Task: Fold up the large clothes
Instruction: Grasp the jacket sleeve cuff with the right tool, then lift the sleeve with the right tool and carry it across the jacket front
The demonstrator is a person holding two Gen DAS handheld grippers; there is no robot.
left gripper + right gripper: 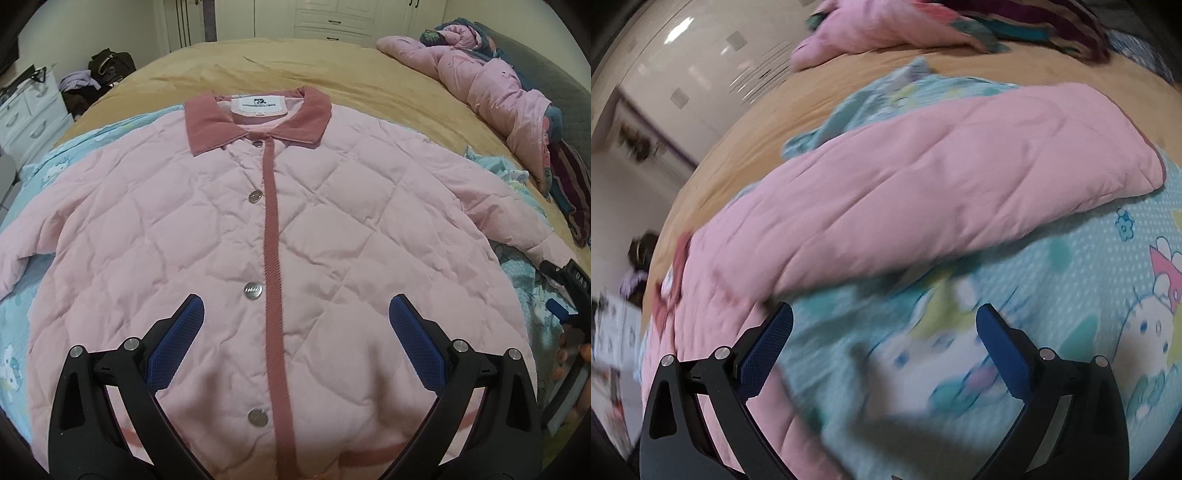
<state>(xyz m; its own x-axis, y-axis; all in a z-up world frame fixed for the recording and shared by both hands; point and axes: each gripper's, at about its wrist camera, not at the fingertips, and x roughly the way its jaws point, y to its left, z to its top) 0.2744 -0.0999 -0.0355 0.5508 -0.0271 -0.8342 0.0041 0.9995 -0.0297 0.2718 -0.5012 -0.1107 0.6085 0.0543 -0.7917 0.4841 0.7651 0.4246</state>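
Note:
A pink quilted jacket [207, 229] with a darker pink collar [258, 122] and silver snaps lies flat, front up and buttoned, on a light blue cartoon-print sheet [22, 332]. My left gripper [295, 317] is open and empty, hovering over the jacket's lower front. In the right wrist view, the jacket's right sleeve [953, 177] stretches out across the sheet [1071, 280]. My right gripper [884, 325] is open and empty, just below the sleeve near the armpit; its left finger is close to the jacket's side. It also shows in the left wrist view [569, 291] at the right edge.
The bed has a tan cover [295, 70]. A crumpled pink duvet with other bedding [491, 85] lies along the bed's far right. White drawers [29, 114] and dark bags [107, 70] stand left of the bed. White wardrobes [332, 18] stand behind.

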